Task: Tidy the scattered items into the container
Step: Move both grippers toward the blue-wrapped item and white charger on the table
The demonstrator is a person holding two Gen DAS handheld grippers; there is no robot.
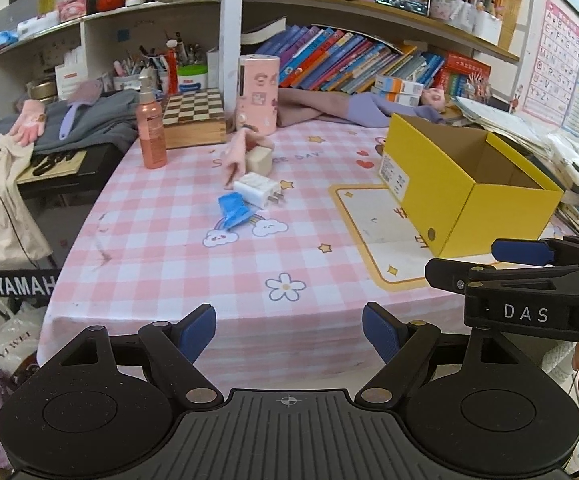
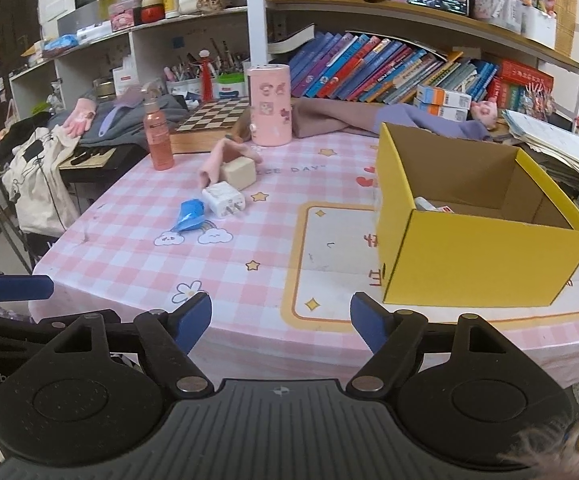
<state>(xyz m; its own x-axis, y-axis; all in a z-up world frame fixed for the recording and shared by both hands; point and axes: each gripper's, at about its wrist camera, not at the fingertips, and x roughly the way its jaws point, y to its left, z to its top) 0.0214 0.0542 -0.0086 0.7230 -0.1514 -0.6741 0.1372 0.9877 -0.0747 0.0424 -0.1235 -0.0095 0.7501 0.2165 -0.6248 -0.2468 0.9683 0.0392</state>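
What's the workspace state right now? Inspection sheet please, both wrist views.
Surface: table with pink checked cloth, printed mat under the box.
Job's things: yellow box open, something small already inside; white charger, blue packet, beige block and pink cloth piece clustered mid-table, outside the box.
Clutter: pink spray bottle, chessboard box, pink cylinder, purple garment along the back.
Grippers: left gripper open, empty; right gripper open, empty; both short of the items.
Cables: nothing seen.
Surroundings: bookshelves, keyboard at the left.
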